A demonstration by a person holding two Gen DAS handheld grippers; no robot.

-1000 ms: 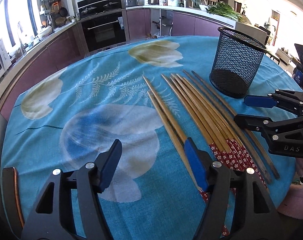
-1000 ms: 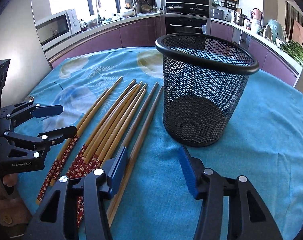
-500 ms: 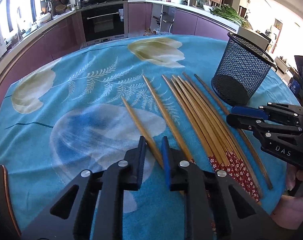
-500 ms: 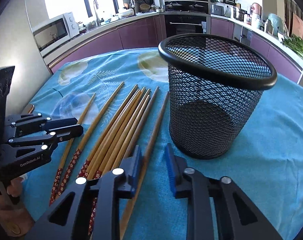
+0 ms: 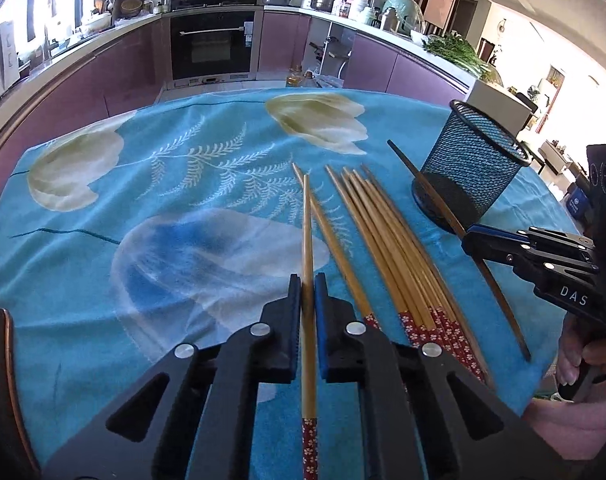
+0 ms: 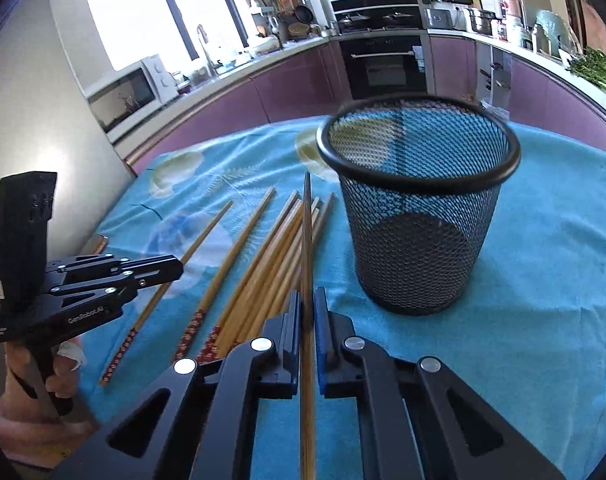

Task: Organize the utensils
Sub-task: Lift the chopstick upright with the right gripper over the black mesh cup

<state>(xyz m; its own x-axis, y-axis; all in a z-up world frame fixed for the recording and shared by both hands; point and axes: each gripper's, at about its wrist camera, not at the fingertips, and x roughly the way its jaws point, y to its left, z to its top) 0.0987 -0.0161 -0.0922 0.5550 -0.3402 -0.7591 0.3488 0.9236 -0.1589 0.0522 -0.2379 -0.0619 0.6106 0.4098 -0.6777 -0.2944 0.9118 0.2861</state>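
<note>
Grippers both clenched: your left gripper (image 5: 307, 280) clamps one light chopstick (image 5: 307, 236), your right gripper (image 6: 307, 300) clamps a darker chopstick (image 6: 306, 240), its tip raised beside the mesh holder (image 6: 419, 208). Remaining chopsticks (image 5: 383, 236) lie side by side on the tabletop (image 5: 163, 220), near the holder.

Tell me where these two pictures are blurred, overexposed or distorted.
Left wrist view: the doorway at the far right is blown out to white, the counter line bends from the fisheye, and the chopstick in the left gripper is sharp. Right wrist view: the basket rim is smeared by motion blur, and the window at the top left is overexposed.
</note>
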